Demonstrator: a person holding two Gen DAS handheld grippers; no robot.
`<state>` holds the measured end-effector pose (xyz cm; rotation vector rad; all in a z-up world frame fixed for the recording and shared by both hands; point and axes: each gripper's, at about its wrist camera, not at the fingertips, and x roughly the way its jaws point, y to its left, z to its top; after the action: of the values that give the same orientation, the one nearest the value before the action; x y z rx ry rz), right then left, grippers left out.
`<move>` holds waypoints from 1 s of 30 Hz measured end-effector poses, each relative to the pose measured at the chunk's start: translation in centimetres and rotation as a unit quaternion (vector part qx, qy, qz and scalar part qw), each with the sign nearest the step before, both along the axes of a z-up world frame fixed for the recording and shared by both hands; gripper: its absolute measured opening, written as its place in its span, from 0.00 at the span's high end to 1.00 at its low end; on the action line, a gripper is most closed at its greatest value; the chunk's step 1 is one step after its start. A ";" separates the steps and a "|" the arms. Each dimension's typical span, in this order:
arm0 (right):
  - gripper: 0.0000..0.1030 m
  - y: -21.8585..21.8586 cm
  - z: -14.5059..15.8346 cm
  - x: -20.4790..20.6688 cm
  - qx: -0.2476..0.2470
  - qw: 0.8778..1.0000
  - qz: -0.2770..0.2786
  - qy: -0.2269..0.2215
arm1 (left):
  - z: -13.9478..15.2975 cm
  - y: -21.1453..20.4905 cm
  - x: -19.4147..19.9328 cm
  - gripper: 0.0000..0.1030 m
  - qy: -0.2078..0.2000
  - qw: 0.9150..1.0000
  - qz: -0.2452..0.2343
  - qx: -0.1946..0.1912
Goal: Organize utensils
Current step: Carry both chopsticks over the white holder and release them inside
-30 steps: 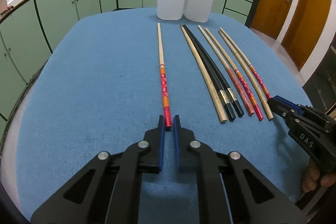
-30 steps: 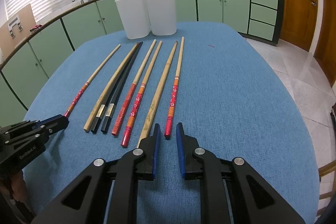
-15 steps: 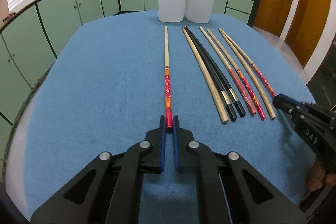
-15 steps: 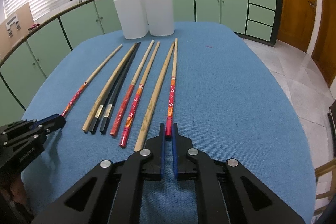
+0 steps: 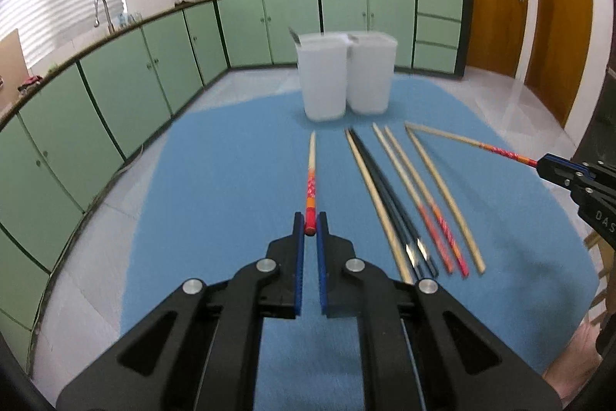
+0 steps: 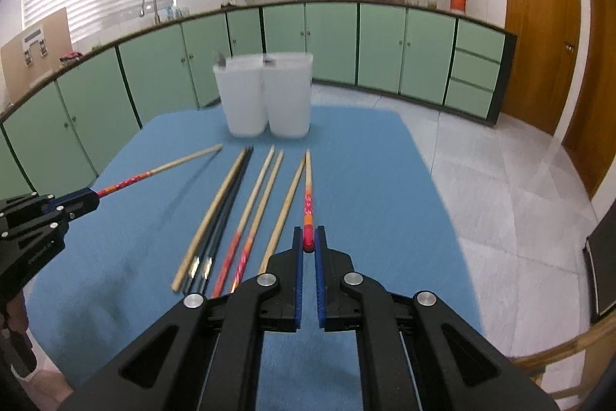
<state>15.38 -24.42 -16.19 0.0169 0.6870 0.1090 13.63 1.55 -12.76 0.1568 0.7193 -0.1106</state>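
Two tools, each clamped on one red-ended chopstick by its butt end. Left tool [image 5: 310, 229]: jaws nearly closed, pinching the left stick [image 5: 311, 180]; its long axis runs straight ahead from the tool, tip toward the left cup [image 5: 322, 79]. Right tool [image 6: 308, 243]: same narrow grip on the right stick [image 6: 307, 195], tip pointing ahead toward the right cup [image 6: 289, 95]. Both sticks appear lifted off the bench [image 5: 215, 187], blue cloth surface. Each cup lies dead ahead of its own tool, beyond the stick tip; neither arm looks clearly nearer. Six chopsticks [image 5: 400, 195] lie between the tools, parallel, tips toward the cups. Kitchen room: green cabinets [image 6: 161, 64], wooden doors [image 6: 539, 26] off to the right.
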 end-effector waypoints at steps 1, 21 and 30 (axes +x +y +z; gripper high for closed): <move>0.95 -0.1 0.6 0.1 0.001 1.000 0.000 -0.006 | 0.8 0.1 0.2 0.95 -0.008 1.000 0.000 -0.002; 0.95 -2.6 10.2 5.8 0.027 0.997 0.040 -0.067 | 9.9 1.7 6.6 0.95 -0.075 0.993 -0.008 -0.087; 0.95 -2.4 12.6 7.3 0.032 0.995 0.058 -0.081 | 12.0 1.1 7.6 0.95 -0.097 0.991 -0.014 -0.095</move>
<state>22.71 -26.86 -3.60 0.0292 0.5228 0.2425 21.18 2.61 -0.75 -0.0056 0.5088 -0.1878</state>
